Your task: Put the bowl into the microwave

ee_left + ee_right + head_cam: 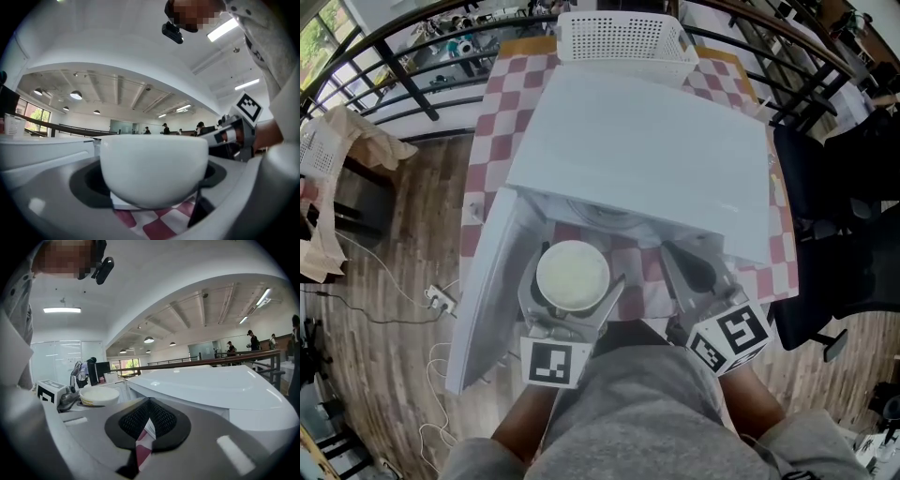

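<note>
Jaws of L gripper (571, 298) clamp bowl (572, 273) by its sides, just before open microwave (647, 159).
R gripper (696, 270) pinched together, empty, idle alongside. Door (487, 291) hangs wide at left, so prob. L alone carries bowl in, kept level.

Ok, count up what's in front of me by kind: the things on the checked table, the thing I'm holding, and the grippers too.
bowl: 1
microwave: 1
basket: 1
grippers: 2, the left gripper and the right gripper
Total: 5
</note>
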Available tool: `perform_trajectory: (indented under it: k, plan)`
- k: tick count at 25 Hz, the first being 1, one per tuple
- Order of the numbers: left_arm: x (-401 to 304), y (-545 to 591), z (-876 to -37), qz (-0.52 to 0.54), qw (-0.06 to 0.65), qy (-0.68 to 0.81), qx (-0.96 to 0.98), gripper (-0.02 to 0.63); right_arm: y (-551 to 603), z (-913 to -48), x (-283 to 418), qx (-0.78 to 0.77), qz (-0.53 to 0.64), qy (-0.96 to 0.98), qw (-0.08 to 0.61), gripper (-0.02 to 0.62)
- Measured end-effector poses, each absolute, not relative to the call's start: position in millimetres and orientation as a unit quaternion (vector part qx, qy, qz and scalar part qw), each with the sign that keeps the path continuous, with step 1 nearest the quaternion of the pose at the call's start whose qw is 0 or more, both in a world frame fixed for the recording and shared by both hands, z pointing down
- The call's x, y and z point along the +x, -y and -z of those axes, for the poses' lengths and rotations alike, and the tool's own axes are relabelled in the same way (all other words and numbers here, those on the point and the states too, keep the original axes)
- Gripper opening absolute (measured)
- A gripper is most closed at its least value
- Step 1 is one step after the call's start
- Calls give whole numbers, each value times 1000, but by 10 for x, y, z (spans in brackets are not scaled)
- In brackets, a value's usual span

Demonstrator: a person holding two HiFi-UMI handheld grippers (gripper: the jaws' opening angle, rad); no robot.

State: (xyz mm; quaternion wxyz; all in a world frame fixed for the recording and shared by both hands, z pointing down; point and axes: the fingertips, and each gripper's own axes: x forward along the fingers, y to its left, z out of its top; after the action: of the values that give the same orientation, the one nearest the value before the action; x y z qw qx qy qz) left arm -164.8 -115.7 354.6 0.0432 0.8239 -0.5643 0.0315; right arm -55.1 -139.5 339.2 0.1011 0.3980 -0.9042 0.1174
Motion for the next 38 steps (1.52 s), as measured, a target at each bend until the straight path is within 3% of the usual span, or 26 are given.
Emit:
perform_trajectory:
  k: [11, 28, 38]
  plan:
    - [-1647, 1743, -4080, -56, 62, 565, 821, 514, 1543, -3469, -623, 396, -122, 904, 105, -2]
    - [-1251, 2579, -4994, -179, 86, 532, 823, 515, 1649, -3561, -650, 382, -128, 909, 104, -2]
    - [-1149, 2742, -5230, -249, 61, 539, 803, 515, 1650, -3595, -712, 367, -134, 915, 99, -2]
